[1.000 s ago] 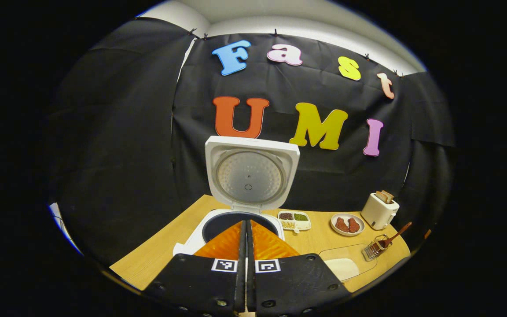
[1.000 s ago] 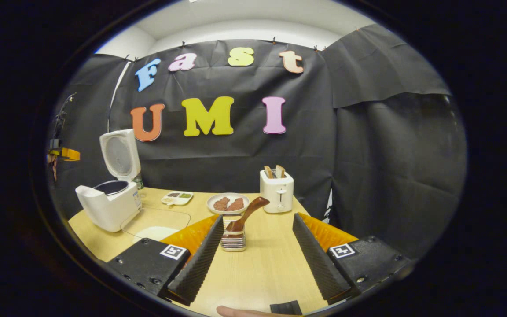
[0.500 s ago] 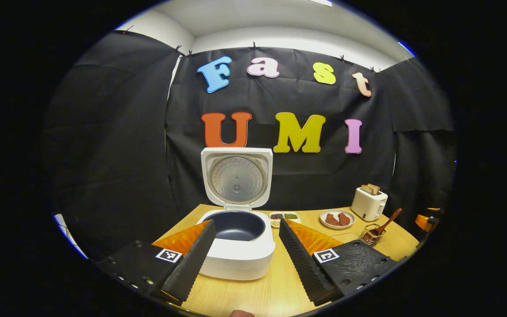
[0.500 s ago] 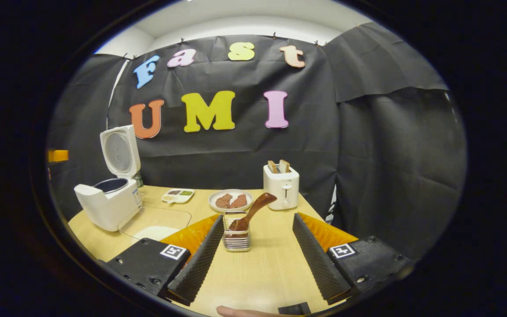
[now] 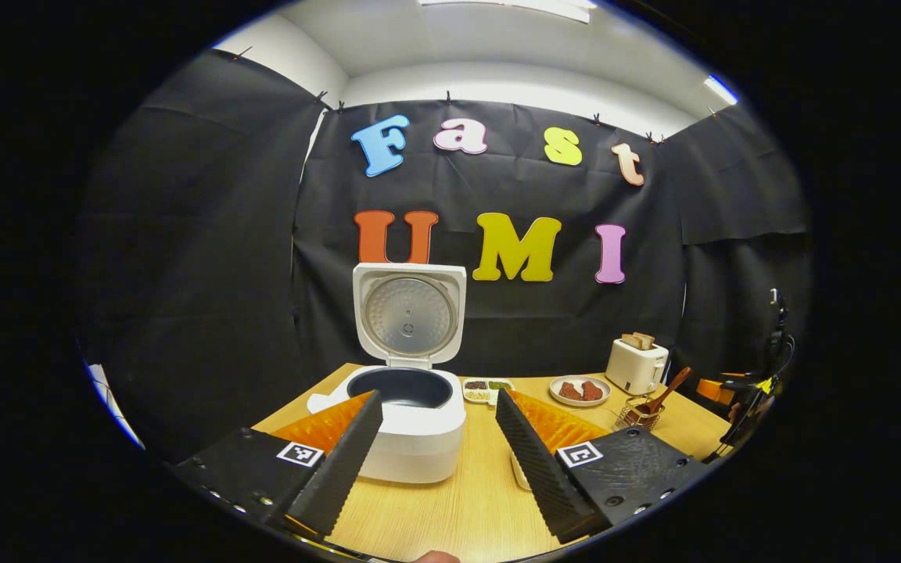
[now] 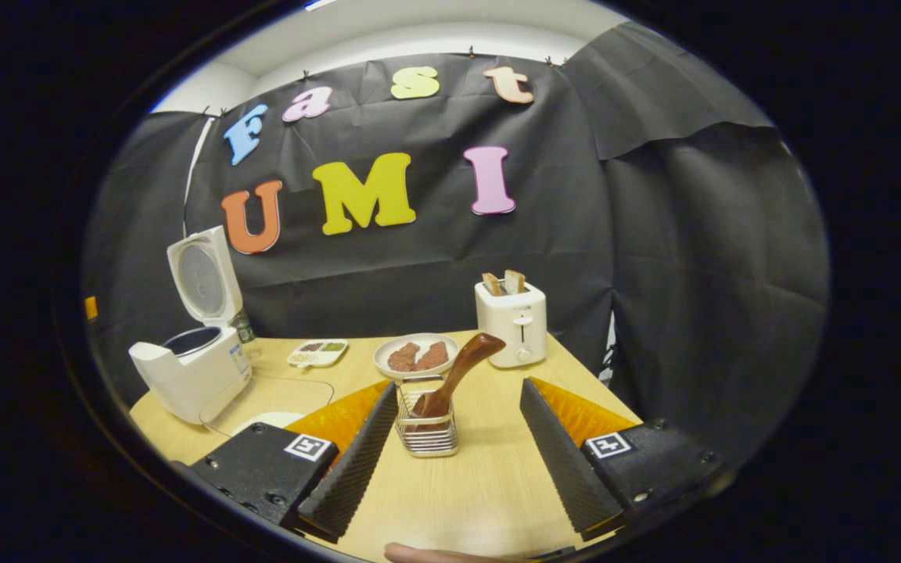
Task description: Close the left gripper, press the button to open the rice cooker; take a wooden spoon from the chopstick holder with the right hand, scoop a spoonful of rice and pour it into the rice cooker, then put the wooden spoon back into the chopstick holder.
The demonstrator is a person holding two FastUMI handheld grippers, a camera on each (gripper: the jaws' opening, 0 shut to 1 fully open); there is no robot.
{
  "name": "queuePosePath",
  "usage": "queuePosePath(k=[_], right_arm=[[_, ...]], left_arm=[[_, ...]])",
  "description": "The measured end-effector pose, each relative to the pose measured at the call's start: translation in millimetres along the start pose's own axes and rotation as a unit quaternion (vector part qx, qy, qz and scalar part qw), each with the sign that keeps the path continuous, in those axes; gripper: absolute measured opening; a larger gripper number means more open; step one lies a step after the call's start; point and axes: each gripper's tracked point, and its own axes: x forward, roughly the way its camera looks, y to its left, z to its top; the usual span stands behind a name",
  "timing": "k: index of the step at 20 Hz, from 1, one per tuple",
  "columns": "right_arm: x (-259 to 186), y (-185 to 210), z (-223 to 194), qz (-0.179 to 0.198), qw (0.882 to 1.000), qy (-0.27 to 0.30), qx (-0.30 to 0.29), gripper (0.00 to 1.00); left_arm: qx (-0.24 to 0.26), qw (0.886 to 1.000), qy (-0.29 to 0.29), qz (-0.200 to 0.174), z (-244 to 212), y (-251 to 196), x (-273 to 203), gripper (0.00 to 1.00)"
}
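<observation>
Right gripper (image 6: 450,446) fingers spread wide, level over the table (image 6: 489,485), holding nothing. Wooden spoon (image 6: 454,375) leans in the chopstick holder (image 6: 427,426) just ahead, near its left finger; bowl end hidden inside. Left gripper (image 5: 439,461) also apart, empty, facing the rice cooker (image 5: 407,422), lid up. Rice container mostly hidden behind fingers.
</observation>
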Motion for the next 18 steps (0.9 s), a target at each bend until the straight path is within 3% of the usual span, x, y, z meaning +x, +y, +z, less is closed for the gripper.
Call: queuePosePath(k=[4,7,12,15,17,18], right_arm=[[27.6,-3.5,2.2,0.005,1.0,-0.013,-0.001,1.0],[58.1,-6.1,1.0,0.0,1.0,-0.012,-0.006,0.96],[108.9,-8.6,-22.4,-0.023,0.999,0.024,-0.005,1.0],[133.4,-4.9,-26.0,-0.022,0.999,0.029,0.02,0.94],[142.4,8.3,-29.3,-0.002,0.999,0.041,0.019,0.72],[144.0,13.0,-30.4,0.005,0.999,0.048,0.019,0.72]], left_arm=[[0.018,0.999,0.001,-0.029,-17.6,-18.5,-15.3,0.94],[0.042,0.999,-0.021,-0.019,-10.7,-13.4,-26.9,0.94],[0.043,0.998,-0.041,-0.023,-11.1,-25.9,-43.5,0.94],[0.039,0.998,-0.04,-0.026,-14.5,-32.5,-50.8,0.94],[0.042,0.998,-0.039,-0.026,-16.6,-38.3,-58.6,0.94],[0.041,0.998,-0.042,-0.024,-15.2,-40.5,-62.3,0.94]])
